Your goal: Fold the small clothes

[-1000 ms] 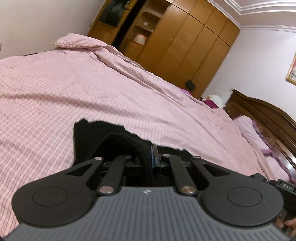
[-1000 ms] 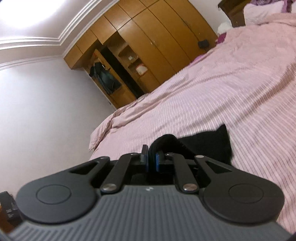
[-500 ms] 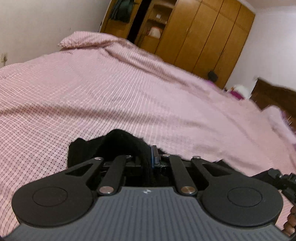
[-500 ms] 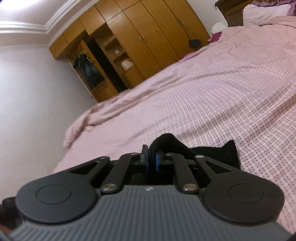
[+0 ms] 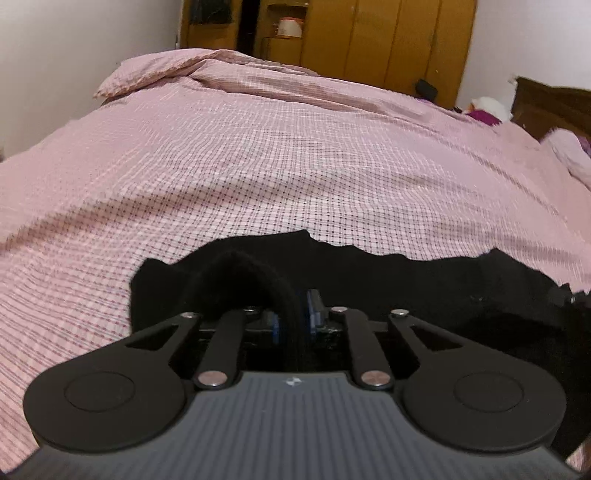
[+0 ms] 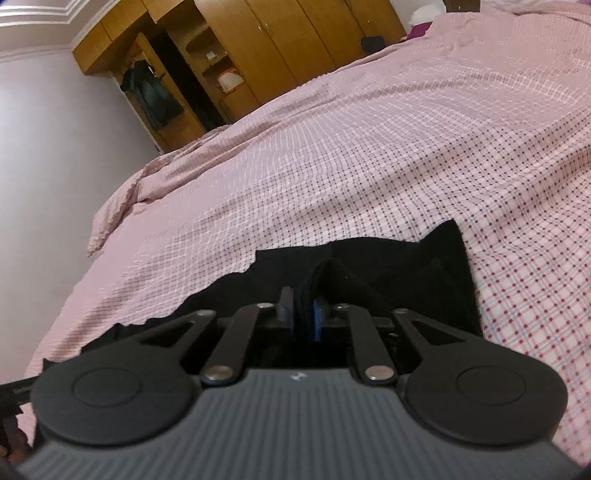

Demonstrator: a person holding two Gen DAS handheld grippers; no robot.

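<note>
A small black garment [image 5: 406, 280] lies spread low over the pink checked bedspread [image 5: 258, 166]. My left gripper [image 5: 293, 314] is shut on a bunched fold at the garment's left end. My right gripper [image 6: 303, 312] is shut on a fold near the garment's [image 6: 406, 266] right end. The cloth stretches between the two grippers, with a ragged upper edge and a pointed corner at each side. The fingertips are mostly hidden by the black fabric.
The bedspread [image 6: 369, 147] fills both views. A crumpled pink duvet edge [image 5: 177, 70] lies at the far side. Wooden wardrobes [image 5: 369, 33] stand behind the bed. A dark wooden headboard [image 5: 554, 103] and pillow [image 5: 569, 151] are at the right.
Both grippers have tilted and come down toward the bed, holding the black garment. More of the cloth now shows, spread wide between them on the bedspread.
</note>
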